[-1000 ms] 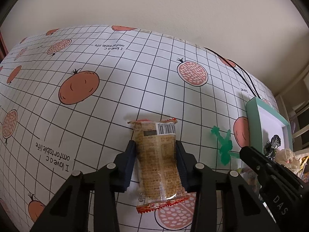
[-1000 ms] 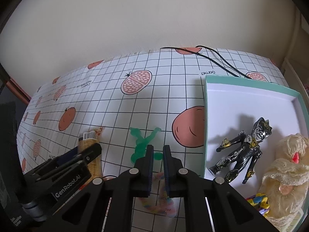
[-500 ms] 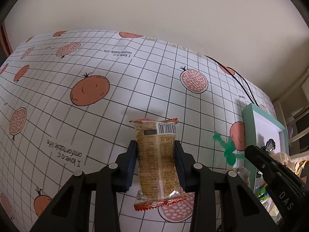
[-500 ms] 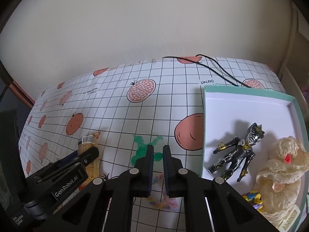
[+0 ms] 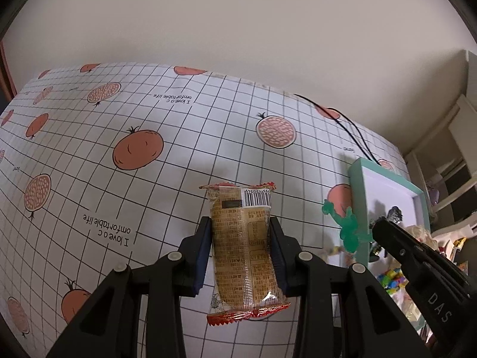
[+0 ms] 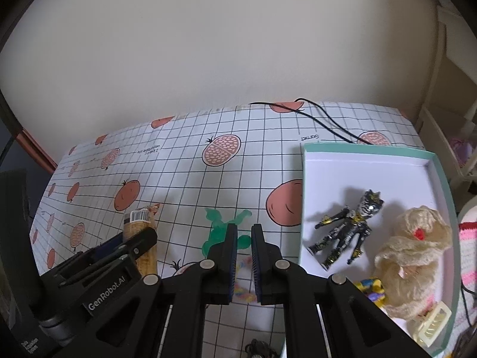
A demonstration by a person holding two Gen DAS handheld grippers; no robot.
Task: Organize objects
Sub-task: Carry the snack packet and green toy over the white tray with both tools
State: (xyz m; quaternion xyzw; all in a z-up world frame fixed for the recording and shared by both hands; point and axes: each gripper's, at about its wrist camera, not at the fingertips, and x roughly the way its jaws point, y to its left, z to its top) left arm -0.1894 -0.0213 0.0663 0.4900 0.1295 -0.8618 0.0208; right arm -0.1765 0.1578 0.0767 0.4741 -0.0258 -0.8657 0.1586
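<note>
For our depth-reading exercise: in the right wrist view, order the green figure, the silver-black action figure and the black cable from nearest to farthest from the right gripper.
1. Green figure, on the cloth just beyond the right gripper.
2. Silver-black action figure, to the right, inside the teal box.
3. Black cable, at the table's far edge.

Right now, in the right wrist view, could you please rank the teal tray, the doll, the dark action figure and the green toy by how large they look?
Largest to smallest:
1. teal tray
2. doll
3. dark action figure; green toy, about alike, as the right claw hides part of the toy.
</note>
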